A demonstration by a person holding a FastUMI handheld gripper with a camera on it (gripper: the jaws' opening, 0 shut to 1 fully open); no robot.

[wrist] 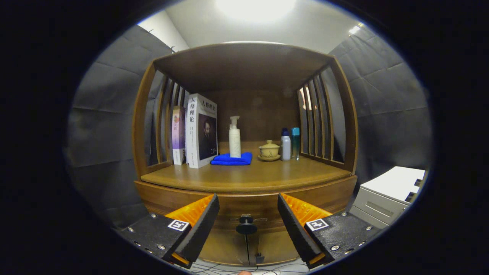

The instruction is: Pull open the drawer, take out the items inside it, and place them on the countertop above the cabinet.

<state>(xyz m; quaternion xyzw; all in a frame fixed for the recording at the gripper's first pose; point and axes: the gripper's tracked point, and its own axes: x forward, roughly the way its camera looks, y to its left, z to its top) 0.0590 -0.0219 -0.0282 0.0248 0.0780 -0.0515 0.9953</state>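
A wooden cabinet stands straight ahead, its countertop (244,177) running across just beyond the fingers. Below the countertop is the drawer front (244,208), closed, with a small dark round knob (246,228). My gripper (248,206) is open, with the fingers spread wide on either side of the knob and a little short of it. Nothing is between the fingers. The inside of the drawer is hidden.
On the countertop stand two books (196,131) at the left, a white pump bottle (234,139) on a folded blue cloth (232,159), a lidded tea cup (269,149) and two small bottles (289,144). A shelf roof and slatted sides enclose them. A white unit (389,193) sits beside the cabinet's right.
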